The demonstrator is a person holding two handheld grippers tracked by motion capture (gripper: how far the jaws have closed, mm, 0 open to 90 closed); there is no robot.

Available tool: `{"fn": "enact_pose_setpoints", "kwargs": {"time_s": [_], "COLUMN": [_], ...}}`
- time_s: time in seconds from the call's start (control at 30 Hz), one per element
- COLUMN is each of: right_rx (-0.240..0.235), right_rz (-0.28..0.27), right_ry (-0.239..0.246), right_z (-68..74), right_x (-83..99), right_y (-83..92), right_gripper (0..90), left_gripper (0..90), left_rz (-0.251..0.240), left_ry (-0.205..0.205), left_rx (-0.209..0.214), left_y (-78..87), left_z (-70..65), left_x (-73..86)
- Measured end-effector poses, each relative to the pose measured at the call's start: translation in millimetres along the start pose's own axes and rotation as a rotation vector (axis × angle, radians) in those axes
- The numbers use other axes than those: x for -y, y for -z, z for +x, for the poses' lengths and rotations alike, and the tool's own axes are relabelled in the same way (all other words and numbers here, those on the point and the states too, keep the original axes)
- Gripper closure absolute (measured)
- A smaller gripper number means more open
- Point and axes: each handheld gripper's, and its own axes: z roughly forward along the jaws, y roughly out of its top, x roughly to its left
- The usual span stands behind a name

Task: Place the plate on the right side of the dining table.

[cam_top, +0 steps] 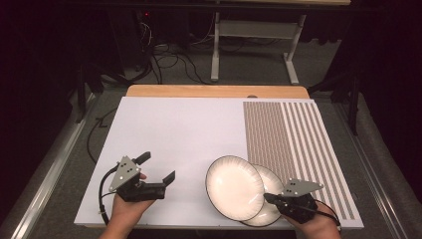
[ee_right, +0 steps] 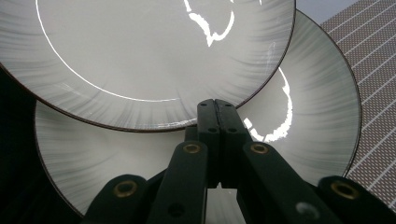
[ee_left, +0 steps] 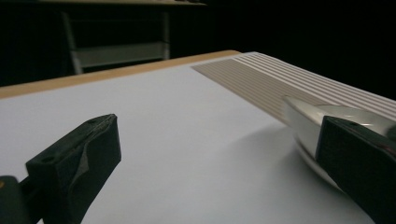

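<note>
Plates: two white ones with dark rims sit at the near right of the white board (cam_top: 169, 129), the upper plate (cam_top: 234, 187) overlapping the lower plate (cam_top: 271, 199) and hiding much of it. No writing is legible anywhere. The right gripper (cam_top: 271, 198) has its jaws pressed together over the lower plate, just at the upper plate's rim; whether they pinch anything cannot be told. The left gripper (cam_top: 158, 168) hovers wide open, empty, left of the plates.
</note>
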Motion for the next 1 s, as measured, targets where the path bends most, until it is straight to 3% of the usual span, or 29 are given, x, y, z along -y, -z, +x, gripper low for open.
{"fn": "enact_pose_setpoints", "kwargs": {"time_s": [0.17, 0.47, 0.73, 1.0], "right_rx": [0.001, 0.002, 0.004, 0.006], "right_rz": [0.003, -0.005, -0.004, -0.001], "right_ry": [0.007, 0.006, 0.012, 0.014], "right_z": [-1.1, -0.5, 0.0, 0.3], "right_x": [0.3, 0.5, -0.2, -0.4], "right_y": [0.4, 1.0, 1.2, 1.4], "right_gripper": [90.0, 90.0, 90.0, 90.0], "left_gripper": [1.0, 1.0, 3.9, 17.0], "left_rz": [0.075, 0.231, 0.387, 0.509], "left_ry": [0.056, 0.100, 0.180, 0.255], "left_rx": [0.086, 0.166, 0.242, 0.303], "left_y": [-19.7, -54.0, -78.6, -91.1], "left_z": [-19.6, -41.9, -59.0, -69.4], "left_x": [-7.3, -8.6, -1.8, 3.1]}}
